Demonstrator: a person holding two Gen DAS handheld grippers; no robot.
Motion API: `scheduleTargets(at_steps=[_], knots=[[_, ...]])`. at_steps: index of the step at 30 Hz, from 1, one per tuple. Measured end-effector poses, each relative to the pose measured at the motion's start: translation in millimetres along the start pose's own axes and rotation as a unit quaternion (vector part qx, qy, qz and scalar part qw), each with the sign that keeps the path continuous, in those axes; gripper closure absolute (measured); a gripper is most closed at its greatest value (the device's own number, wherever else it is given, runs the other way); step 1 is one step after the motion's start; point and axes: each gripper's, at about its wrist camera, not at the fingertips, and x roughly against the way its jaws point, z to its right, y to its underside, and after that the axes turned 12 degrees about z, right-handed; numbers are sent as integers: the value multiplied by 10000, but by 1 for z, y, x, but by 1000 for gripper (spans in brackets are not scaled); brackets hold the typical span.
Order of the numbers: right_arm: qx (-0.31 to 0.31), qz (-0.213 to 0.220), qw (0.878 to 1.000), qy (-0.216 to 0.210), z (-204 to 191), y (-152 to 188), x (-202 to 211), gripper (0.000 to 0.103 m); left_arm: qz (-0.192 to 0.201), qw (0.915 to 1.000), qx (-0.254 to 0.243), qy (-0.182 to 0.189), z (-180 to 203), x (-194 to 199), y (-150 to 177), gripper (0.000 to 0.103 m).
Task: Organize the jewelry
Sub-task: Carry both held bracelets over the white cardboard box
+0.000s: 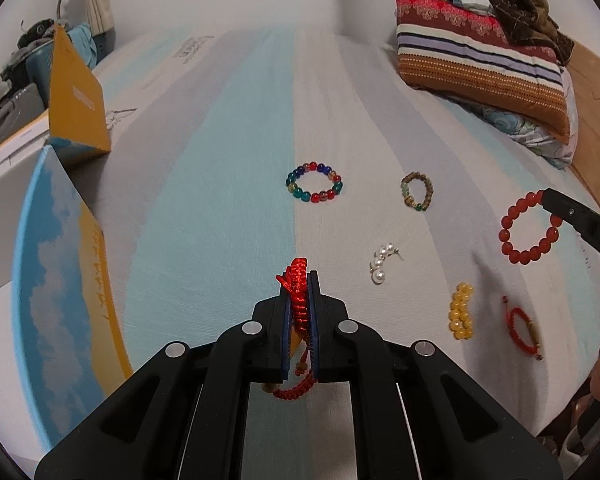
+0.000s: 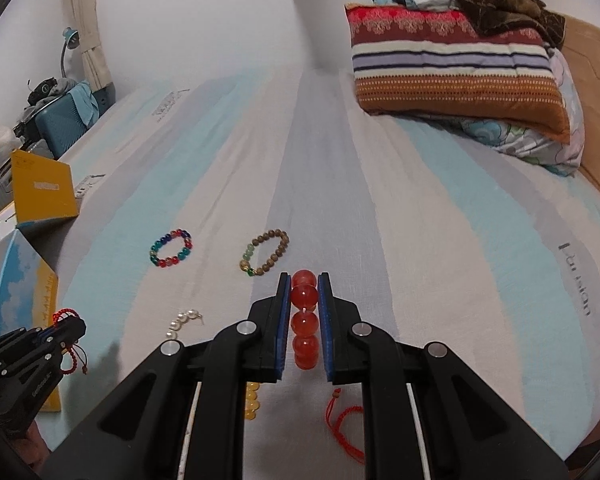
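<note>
My left gripper (image 1: 300, 280) is shut on a red braided cord bracelet (image 1: 298, 292) and holds it above the striped bedsheet (image 1: 228, 200). My right gripper (image 2: 304, 280) is shut on a red bead bracelet (image 2: 305, 320); it also shows in the left wrist view (image 1: 528, 228), hanging from the right fingertip. On the sheet lie a multicolour bead bracelet (image 1: 314, 182), a brown wooden bead bracelet (image 1: 418, 191), a pearl piece (image 1: 382, 262), a yellow bead bracelet (image 1: 461, 311) and a thin red string bracelet (image 1: 524, 328).
An open blue-and-yellow box (image 1: 60, 264) lies at the left, its upright lid (image 1: 76, 96) behind it. Folded quilts and pillows (image 1: 480, 52) are stacked at the far right. A wooden headboard (image 2: 596, 100) stands on the right edge.
</note>
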Motion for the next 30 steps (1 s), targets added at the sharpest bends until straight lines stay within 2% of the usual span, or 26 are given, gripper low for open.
scheduleTargets(at_steps=[9, 15, 23, 30], knots=[[144, 145, 9997, -120, -37, -23, 35, 90, 313, 9994, 28, -136, -19, 50, -29, 97], [277, 308, 9984, -388, -85, -36, 61, 90, 544, 9978, 138, -345, -51, 91, -41, 97], [629, 475, 9927, -918, -175, -44, 92, 90, 702, 9935, 358, -824, -116, 138, -38, 97], [956, 528, 9835, -1440, -260, -39, 110, 90, 727, 9873, 648, -1256, -181, 172, -19, 97]])
